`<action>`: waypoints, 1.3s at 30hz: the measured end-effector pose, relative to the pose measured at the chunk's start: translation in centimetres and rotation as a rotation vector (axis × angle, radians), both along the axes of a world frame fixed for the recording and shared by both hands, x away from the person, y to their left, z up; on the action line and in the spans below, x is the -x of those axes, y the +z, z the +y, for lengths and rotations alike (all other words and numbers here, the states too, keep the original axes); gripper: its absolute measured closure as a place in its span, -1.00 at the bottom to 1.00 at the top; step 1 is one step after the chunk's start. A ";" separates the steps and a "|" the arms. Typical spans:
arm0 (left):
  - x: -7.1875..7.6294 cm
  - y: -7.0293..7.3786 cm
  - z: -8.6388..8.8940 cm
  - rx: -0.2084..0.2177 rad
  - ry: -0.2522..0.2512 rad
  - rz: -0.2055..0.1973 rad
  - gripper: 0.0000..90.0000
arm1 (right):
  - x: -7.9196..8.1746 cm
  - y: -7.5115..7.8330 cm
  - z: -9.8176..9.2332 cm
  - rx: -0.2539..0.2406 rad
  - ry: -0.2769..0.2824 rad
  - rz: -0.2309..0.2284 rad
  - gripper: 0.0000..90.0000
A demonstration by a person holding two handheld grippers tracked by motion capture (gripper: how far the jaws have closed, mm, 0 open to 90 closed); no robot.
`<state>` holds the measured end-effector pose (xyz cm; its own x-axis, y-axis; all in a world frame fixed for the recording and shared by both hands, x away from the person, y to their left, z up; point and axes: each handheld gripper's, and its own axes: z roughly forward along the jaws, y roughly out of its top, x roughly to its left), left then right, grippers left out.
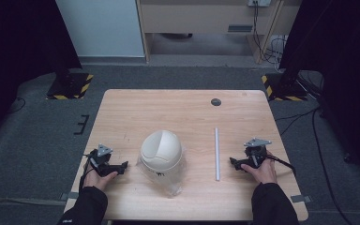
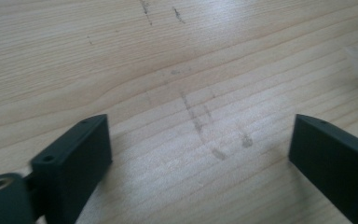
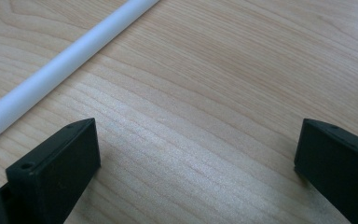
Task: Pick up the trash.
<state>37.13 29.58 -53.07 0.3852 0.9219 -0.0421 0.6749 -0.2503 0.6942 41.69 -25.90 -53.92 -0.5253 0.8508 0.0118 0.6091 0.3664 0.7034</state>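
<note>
On the table (image 1: 136, 108), near edge: a gripper at each side, a hand behind each.
Hard to make out: clear plastic bag (image 1: 168, 180) under the white helmet (image 1: 161, 150); its edges fade into the wood (one crumpled corner shows in the left gripper view).
Helmet: domed, ribbed, table centre, between both grippers, touching neither.
White tube (image 1: 217, 153): thin, straight, lying flat just beside the right gripper (image 1: 236, 163), apart from it.
Left gripper (image 1: 122, 166): low over the wood, pointing toward the helmet, jaws spread wide, nothing between.
Right gripper: low, pointing toward the tube, jaws wide apart, bare wood between.
</note>
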 end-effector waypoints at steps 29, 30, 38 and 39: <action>2.9 9.2 0.9 0.253 -0.045 -0.327 -0.68 | 0.6 0.0 -0.2 -0.001 -0.011 -0.001 -0.98; 3.0 9.6 0.8 0.258 -0.054 -0.340 -0.67 | 0.6 0.0 -0.2 -0.002 -0.012 -0.001 -0.99; 3.9 11.6 -0.7 0.295 -0.130 -0.394 -0.66 | 0.6 0.0 -0.2 -0.002 -0.011 -0.001 -0.98; 4.0 11.8 -0.9 0.295 -0.138 -0.402 -0.66 | 0.6 0.0 -0.2 -0.002 -0.012 -0.001 -0.99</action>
<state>33.09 28.73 -41.24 0.5414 0.8327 -0.1162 0.3151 -0.0728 0.9463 41.11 -26.08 -53.92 -0.5153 0.8569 0.0126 0.6127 0.3580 0.7046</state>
